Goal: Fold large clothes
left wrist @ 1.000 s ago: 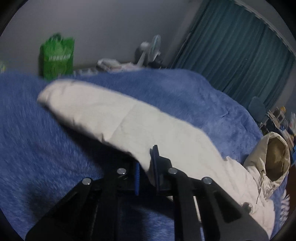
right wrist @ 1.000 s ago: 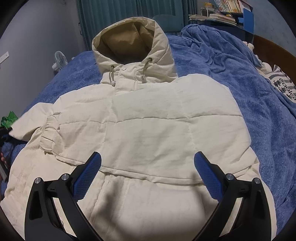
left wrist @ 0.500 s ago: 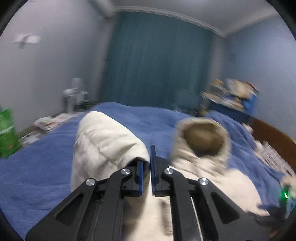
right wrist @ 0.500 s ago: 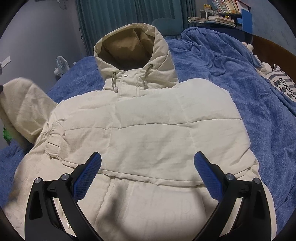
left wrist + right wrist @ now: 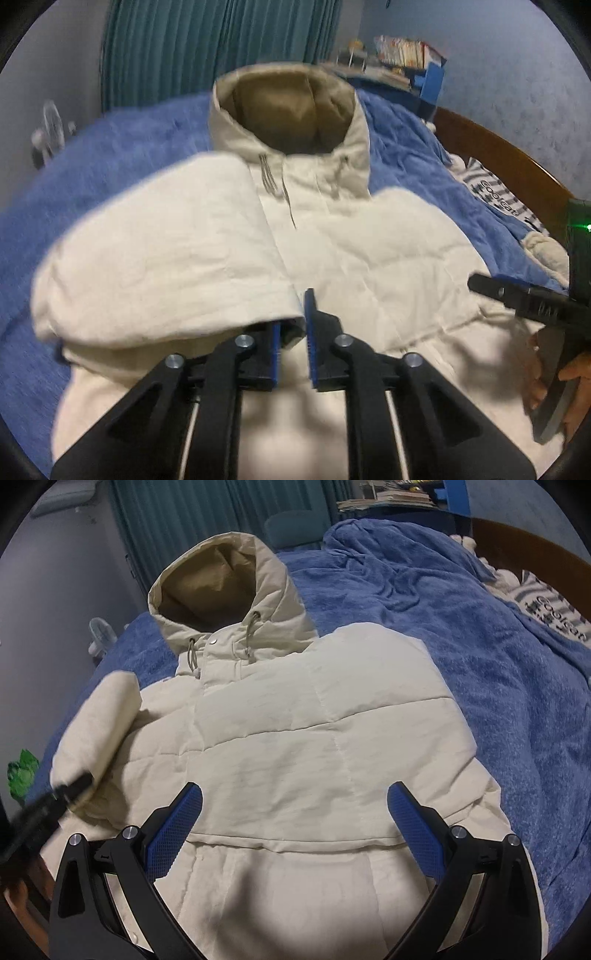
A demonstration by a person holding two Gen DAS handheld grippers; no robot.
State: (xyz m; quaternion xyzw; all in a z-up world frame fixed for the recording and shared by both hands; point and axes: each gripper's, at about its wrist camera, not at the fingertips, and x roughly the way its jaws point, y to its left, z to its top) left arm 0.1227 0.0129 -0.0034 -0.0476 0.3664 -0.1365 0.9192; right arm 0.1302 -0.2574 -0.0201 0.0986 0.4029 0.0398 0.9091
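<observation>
A cream hooded puffer jacket lies face up on a blue blanket, hood pointing away. My left gripper is shut on the jacket's left sleeve near its cuff and holds it lifted over the jacket's front; the sleeve also shows in the right wrist view. My right gripper is open and empty, hovering over the jacket's lower front. It also shows at the right edge of the left wrist view.
The blue blanket covers the bed. A striped pillow lies by the brown wooden bed frame on the right. Teal curtains, a fan and a shelf of books stand beyond the bed.
My left gripper has carried the sleeve from its outstretched place on the blanket up and over onto the jacket's front. The right gripper has stayed open in place.
</observation>
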